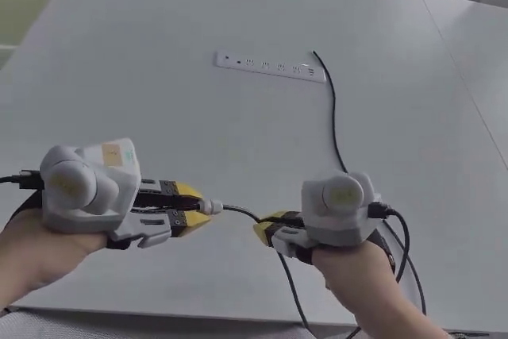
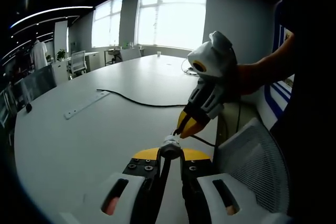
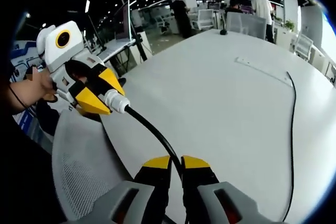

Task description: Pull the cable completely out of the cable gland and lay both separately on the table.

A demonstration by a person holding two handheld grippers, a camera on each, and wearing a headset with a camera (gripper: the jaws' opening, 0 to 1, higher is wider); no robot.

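Note:
Both grippers hang above the near edge of the white table (image 1: 159, 101). My left gripper (image 1: 200, 209) is shut on a small white cable gland (image 1: 212, 207); in the left gripper view the gland (image 2: 170, 147) sits between the yellow fingertips. A black cable (image 1: 239, 212) comes out of the gland and runs a short way to my right gripper (image 1: 263, 229), which is shut on it. In the right gripper view the cable (image 3: 152, 129) stretches from the gland (image 3: 116, 102) down into my shut right gripper (image 3: 176, 163). The cable's tail hangs below the right hand.
A white power strip (image 1: 270, 67) lies at the middle of the table, and its black cord (image 1: 334, 117) trails toward the near right edge. A grey mesh chair (image 2: 252, 166) stands under the grippers at the table's edge. More chairs and a person are far off.

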